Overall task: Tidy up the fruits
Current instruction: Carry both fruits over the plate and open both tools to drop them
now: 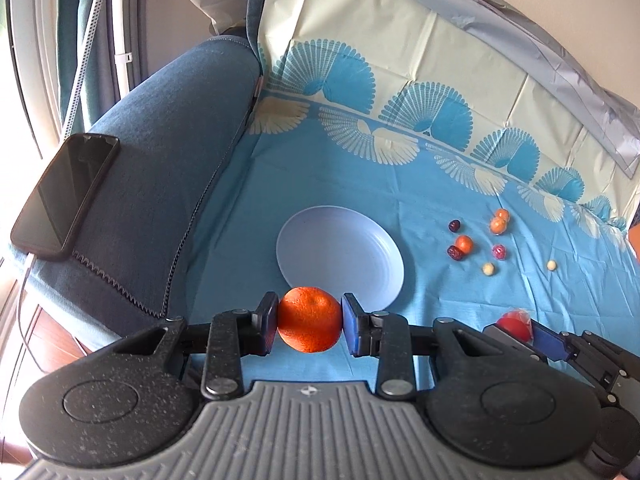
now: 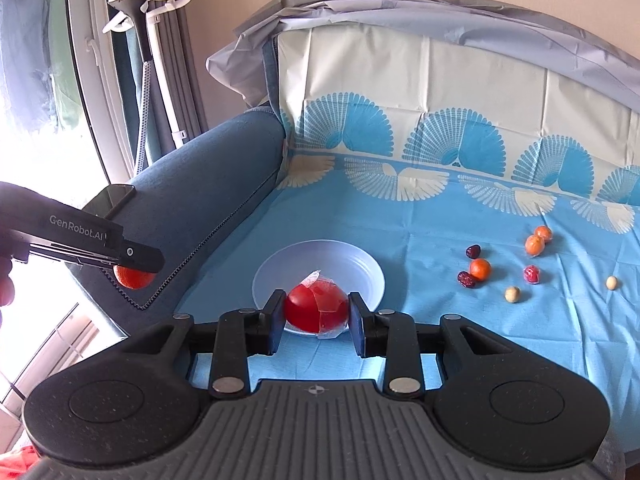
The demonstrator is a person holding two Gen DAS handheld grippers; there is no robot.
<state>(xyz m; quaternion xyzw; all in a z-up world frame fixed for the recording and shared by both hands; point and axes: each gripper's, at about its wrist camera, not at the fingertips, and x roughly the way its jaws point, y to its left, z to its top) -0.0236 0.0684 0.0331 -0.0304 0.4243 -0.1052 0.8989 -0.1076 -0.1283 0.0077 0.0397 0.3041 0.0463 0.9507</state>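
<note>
My left gripper [image 1: 310, 325] is shut on a large orange [image 1: 310, 319], held above the blue cloth just in front of the pale blue plate [image 1: 340, 248]. My right gripper [image 2: 317, 317] is shut on a red fruit in clear wrap [image 2: 316, 308], held over the near rim of the plate [image 2: 360, 268]. The plate is bare. In the right wrist view the left gripper [image 2: 132, 260] shows at the left with the orange [image 2: 134, 277]. In the left wrist view the right gripper's red fruit [image 1: 516, 323] shows at the lower right.
Several small fruits lie on the blue cloth right of the plate: small oranges [image 2: 480, 269], dark red dates [image 2: 473, 251], a wrapped pink one [image 2: 531, 274], pale round ones [image 2: 512, 294]. A phone [image 1: 66, 196] lies on the blue sofa arm [image 1: 168, 168] at the left.
</note>
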